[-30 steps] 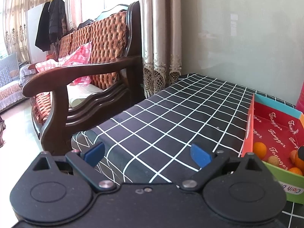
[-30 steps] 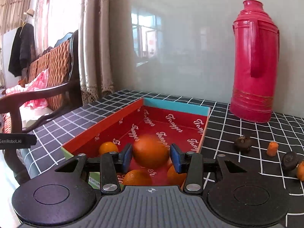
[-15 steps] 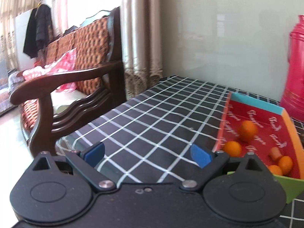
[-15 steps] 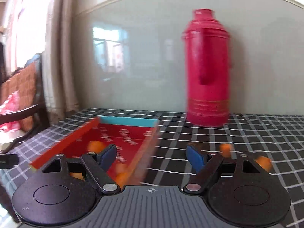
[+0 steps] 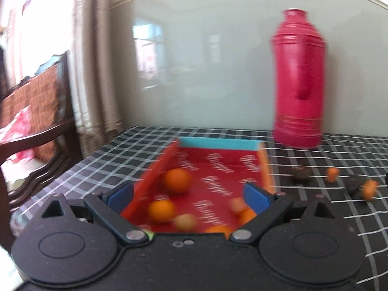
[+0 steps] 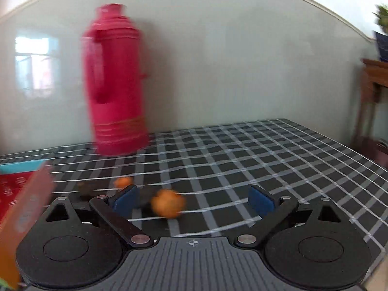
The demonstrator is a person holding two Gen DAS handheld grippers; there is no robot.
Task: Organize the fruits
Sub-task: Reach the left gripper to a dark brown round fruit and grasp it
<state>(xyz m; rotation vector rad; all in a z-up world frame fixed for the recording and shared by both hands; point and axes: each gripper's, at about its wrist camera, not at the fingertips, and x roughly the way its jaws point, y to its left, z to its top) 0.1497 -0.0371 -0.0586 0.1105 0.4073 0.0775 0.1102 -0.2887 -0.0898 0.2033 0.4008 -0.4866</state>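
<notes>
— Gripper positions first: how are the two being held?

— Both are being held spread wide with nothing clamped. The left gripper (image 5: 189,197) is being pointed down at the red box (image 5: 265,169), its blue pads framing the near end of the box. The right gripper (image 6: 194,200) is being aimed at the checked table (image 6: 278,160); its jaws have just been opening, and nothing is being pressed between the pads.

— Where is the fruit being seen?

— Several oranges are lying inside the box: one large orange (image 5: 176,180) near the left wall, a second orange (image 5: 161,210) closer to the camera, a paler round fruit (image 5: 185,221) just beside it, and more orange pieces against the right wall, partly hidden by the gripper. Everything is being smeared by motion blur.

— And outside the box?

— On the table, to the right of the box, a dark lump (image 5: 300,175), a small orange piece (image 5: 331,174), and another dark lump (image 5: 354,187) touching an orange fruit (image 5: 369,189) are being shown. In the right wrist view that orange fruit (image 6: 168,203) is appearing between the open pads, nearer the left one, resting on the table and not being gripped.

— Anything else being shown?

— A red thermos (image 5: 299,80) is standing upright by the wall behind the box, and a wooden armchair (image 5: 36,121) is sitting beside the table at the left.
</notes>
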